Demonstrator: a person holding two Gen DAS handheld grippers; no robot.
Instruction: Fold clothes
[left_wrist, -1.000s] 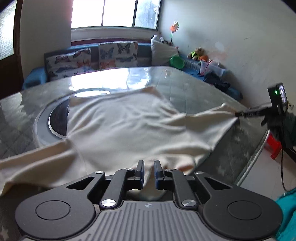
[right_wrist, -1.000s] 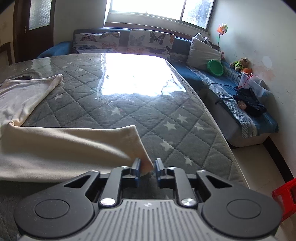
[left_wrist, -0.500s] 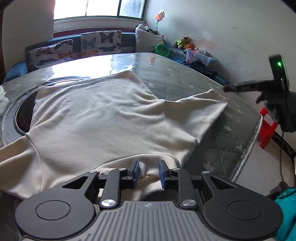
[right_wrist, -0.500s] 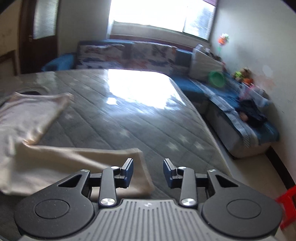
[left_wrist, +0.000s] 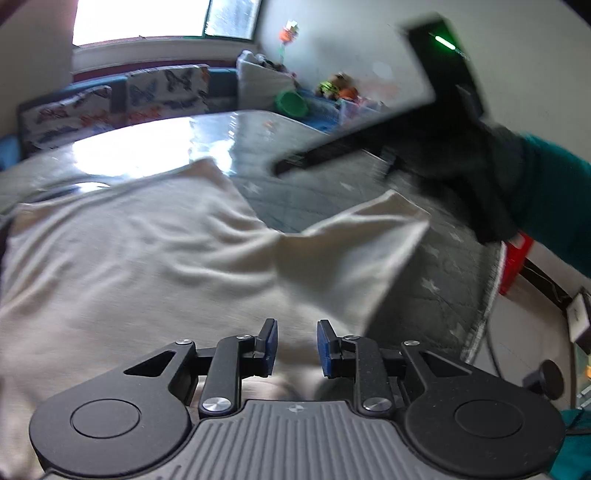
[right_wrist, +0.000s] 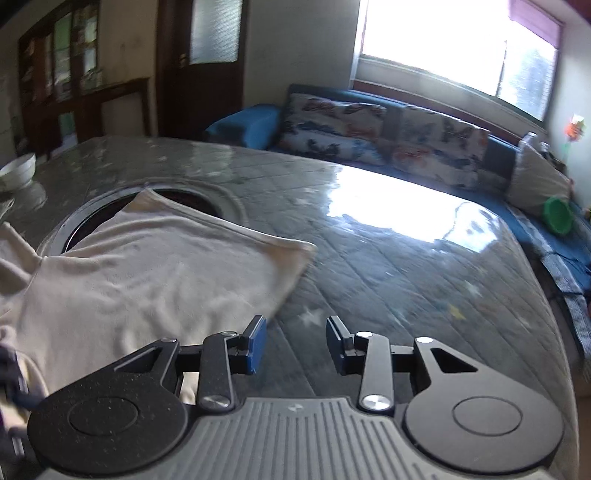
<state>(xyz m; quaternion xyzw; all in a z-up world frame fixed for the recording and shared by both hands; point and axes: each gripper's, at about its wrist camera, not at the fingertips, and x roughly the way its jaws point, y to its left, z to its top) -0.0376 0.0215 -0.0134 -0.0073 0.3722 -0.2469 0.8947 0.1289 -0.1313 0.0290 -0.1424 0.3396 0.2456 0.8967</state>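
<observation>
Cream garment (left_wrist: 147, 258) spread flat on the quilted tabletop (right_wrist: 406, 258), partly covering a round dark opening (right_wrist: 177, 195) at 10 o'clock in the right wrist view. Left gripper (left_wrist: 295, 347) over the cloth at 6 o'clock, fingers narrowly apart, gripping nothing. Right gripper (right_wrist: 295, 343) beside the garment's edge, fingers parted, empty. From the left view, blurred, probably the right gripper at 2 o'clock.
</observation>
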